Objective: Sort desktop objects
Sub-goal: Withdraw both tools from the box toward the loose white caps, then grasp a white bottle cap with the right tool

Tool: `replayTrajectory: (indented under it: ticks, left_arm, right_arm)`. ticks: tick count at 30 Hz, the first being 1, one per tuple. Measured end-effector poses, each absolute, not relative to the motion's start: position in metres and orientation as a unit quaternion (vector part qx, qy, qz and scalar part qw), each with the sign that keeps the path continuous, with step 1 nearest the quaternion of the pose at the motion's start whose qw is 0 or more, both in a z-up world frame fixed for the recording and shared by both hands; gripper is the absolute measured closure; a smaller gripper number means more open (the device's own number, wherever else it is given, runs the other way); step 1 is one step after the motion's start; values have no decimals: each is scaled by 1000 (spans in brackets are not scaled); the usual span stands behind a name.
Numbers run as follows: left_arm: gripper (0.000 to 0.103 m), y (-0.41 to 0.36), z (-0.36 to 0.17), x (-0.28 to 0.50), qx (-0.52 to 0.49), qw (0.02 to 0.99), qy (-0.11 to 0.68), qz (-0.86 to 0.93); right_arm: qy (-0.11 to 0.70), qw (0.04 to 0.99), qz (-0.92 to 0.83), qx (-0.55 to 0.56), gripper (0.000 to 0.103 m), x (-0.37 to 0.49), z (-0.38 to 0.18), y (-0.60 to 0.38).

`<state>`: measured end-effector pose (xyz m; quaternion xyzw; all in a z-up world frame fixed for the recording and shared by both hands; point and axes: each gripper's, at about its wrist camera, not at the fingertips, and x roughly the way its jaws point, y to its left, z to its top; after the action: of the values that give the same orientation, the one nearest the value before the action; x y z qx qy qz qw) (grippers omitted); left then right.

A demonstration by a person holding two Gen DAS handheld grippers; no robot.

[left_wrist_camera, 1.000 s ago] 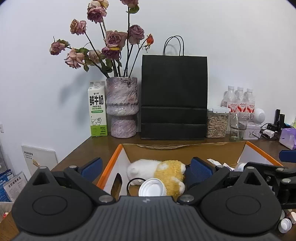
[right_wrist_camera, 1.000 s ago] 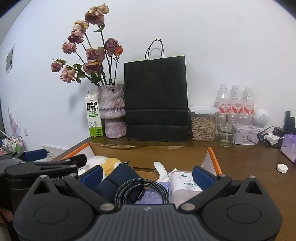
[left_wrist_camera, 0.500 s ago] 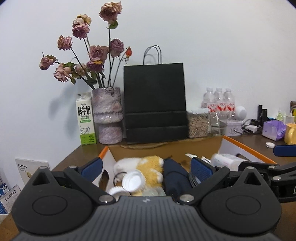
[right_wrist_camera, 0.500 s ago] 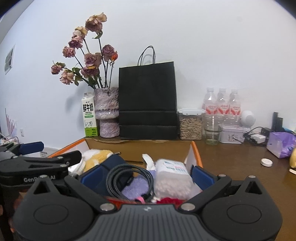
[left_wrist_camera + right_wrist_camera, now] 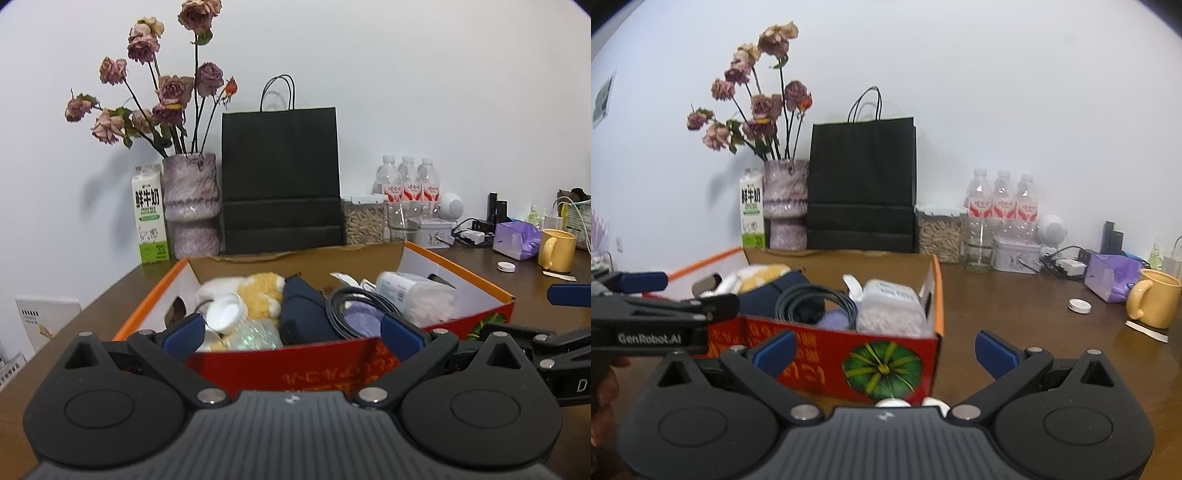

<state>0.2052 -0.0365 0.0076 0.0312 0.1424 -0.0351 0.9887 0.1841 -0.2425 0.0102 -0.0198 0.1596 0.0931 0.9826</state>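
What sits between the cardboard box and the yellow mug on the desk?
In the right wrist view, only a small white cap lies on bare desk between the box and the yellow mug.

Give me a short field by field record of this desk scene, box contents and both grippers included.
container: red cardboard box with orange rim, on brown desk
inside: plush toy, navy pouch, coiled cable, wipes pack, white cap
loose on desk: yellow mug, small white lid
left gripper: open, empty
right gripper: open, empty
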Motion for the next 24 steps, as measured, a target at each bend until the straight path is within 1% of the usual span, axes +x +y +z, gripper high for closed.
replayTrajectory:
  ticks: [5, 17, 18, 20, 22, 24]
  left_arm:
    - [0, -46, 1, 203, 28, 985, 166, -38]
    - [0, -84, -12, 208, 33, 971, 226, -68]
    - [0, -88, -13, 209, 34, 970, 232, -72]
    - [0, -96, -15, 212, 39, 966, 244, -74]
    - [0, -100, -17, 215, 36, 963, 255, -79]
    - [0, -106, -19, 218, 38, 960, 265, -79]
  right_arm:
    - [187, 978, 89, -39, 0, 181, 3, -252]
    - [253, 963, 86, -32, 0, 197, -9, -297]
    - [262, 961, 88, -31, 1, 200, -11, -301]
    - [281, 954, 97, -27, 9, 209, -14, -306]
    - [300, 948, 102, -21, 12, 218, -17, -309]
    - [311, 944, 111, -20, 21, 226, -20, -310]
